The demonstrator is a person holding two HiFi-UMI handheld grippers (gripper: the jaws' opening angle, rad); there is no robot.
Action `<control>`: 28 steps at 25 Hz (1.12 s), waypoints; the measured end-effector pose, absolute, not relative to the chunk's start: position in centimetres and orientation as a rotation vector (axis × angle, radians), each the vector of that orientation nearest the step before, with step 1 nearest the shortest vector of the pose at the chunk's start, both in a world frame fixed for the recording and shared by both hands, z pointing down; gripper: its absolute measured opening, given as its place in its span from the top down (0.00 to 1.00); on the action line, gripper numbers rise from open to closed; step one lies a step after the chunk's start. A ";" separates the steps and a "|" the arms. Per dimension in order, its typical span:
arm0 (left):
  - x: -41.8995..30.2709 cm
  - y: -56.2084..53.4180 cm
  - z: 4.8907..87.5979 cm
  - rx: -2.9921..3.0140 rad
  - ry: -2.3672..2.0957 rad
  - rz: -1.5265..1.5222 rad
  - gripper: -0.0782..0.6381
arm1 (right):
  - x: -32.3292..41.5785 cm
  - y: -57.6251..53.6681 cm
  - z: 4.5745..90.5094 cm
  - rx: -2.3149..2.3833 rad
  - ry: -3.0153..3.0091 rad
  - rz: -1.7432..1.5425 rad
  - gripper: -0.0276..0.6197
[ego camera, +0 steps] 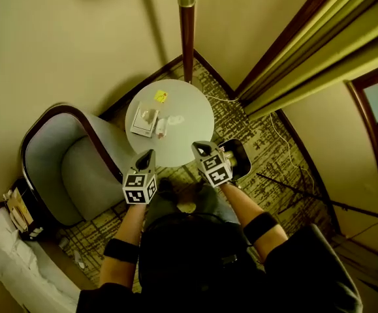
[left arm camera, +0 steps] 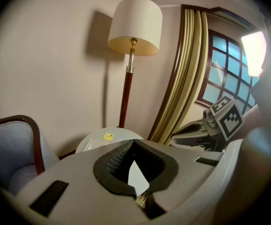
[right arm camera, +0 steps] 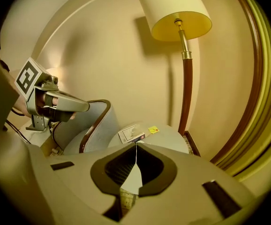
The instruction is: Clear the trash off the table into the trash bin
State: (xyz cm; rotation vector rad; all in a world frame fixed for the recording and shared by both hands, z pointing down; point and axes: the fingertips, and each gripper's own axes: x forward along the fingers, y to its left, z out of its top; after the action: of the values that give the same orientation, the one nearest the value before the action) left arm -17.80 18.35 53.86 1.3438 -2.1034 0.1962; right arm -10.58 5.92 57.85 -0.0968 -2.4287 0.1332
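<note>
— Two grippers come first, nearest of all. What are the claws doing?
— Both are clenched on nothing. The left gripper point(ego camera: 149, 153) has its jaws pressed together, and so has the right gripper point(ego camera: 197, 147) (nothing sits between either pair).
— And just past them?
— The round table point(ego camera: 192, 103), its near edge just ahead of both tips. A dark trash bin point(ego camera: 243, 162) stands on the carpet point(ego camera: 273, 155) beside the table, close behind the right gripper. An armchair point(ego camera: 71, 162) sits at the left.
— Where is the trash?
— On the tabletop. There is a white box point(ego camera: 144, 121), a small wrapper point(ego camera: 161, 128) just beside it, then a crumpled tissue point(ego camera: 175, 119). A yellow note point(ego camera: 160, 96) lies farther back.
— Behind that?
— A floor lamp point(ego camera: 187, 38) stands beyond the table, with curtains point(ego camera: 306, 51) to its right.
</note>
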 end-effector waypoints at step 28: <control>-20.9 12.8 63.1 1.296 -1.994 0.092 0.89 | -22.7 1.2 82.0 -0.401 -2.058 -0.374 0.49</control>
State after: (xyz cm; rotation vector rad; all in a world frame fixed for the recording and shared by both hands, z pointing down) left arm -20.89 12.81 63.13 1.2955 -1.9937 0.0916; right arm -22.71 1.21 81.97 -0.4008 -2.0578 -0.3738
